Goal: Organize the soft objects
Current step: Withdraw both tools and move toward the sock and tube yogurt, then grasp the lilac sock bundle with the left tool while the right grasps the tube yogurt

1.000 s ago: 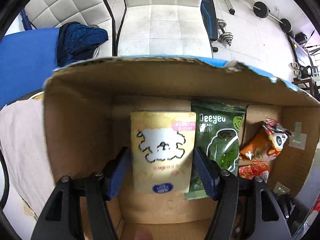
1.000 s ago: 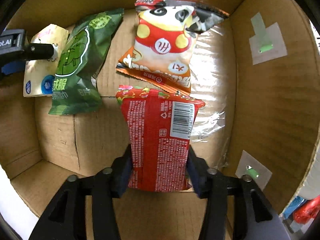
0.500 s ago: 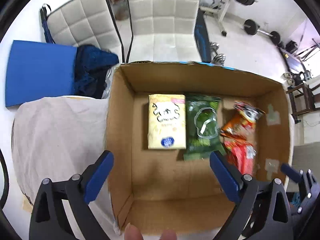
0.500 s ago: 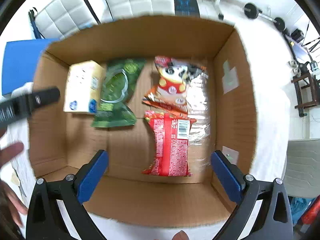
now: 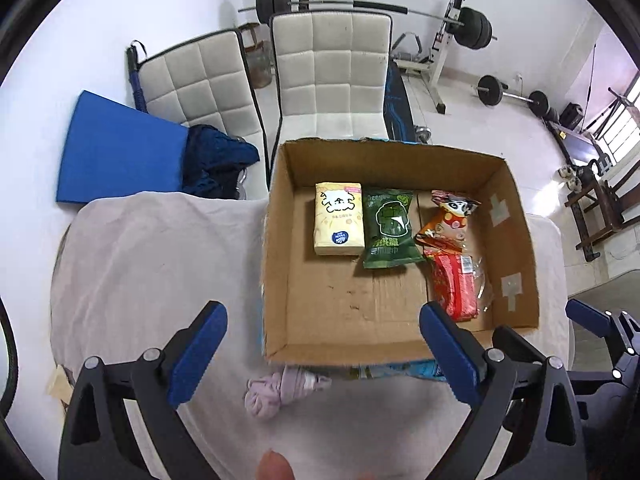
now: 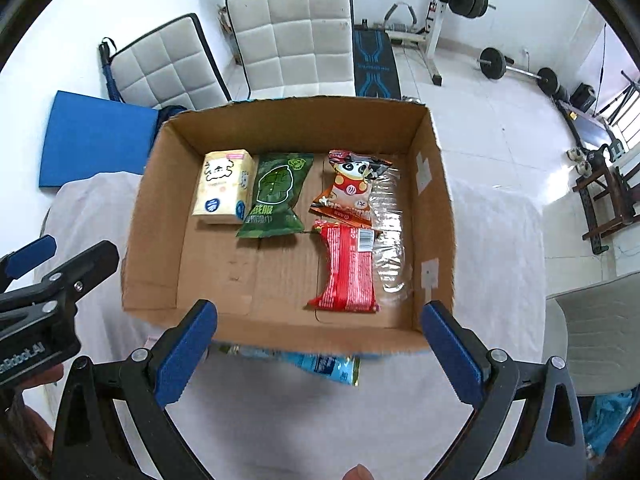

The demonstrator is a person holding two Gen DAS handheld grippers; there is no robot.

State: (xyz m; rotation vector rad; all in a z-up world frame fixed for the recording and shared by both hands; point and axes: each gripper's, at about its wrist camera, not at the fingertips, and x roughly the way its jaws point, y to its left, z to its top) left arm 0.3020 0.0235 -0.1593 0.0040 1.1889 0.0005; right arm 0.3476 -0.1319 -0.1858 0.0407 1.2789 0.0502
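An open cardboard box (image 5: 276,240) (image 6: 440,200) stands on the cloth-covered table. On its floor lie a yellow tissue pack (image 5: 339,220) (image 6: 224,188), a green pack (image 5: 390,228) (image 6: 276,196), an orange panda snack bag (image 5: 448,220) (image 6: 348,192) and a red packet (image 5: 456,286) (image 6: 348,268). My left gripper (image 5: 322,344) hangs open above the box's near-left corner and holds nothing. High over the box's front edge, my right gripper (image 6: 320,340) is open and also holds nothing. A lilac cloth bundle (image 5: 280,394) and a light-blue packet (image 6: 332,366) lie in front of the box.
A white cloth (image 5: 152,264) covers the table. Two white padded chairs (image 5: 332,76) and a blue mat (image 5: 120,156) stand behind it. Gym weights (image 6: 516,70) lie on the floor at the back right. A grey chair (image 6: 592,340) is at the right.
Both grippers opened, letting go of the yellow tissue pack and the red packet, which now lie in the box. Both then rose and drew back out of the box.
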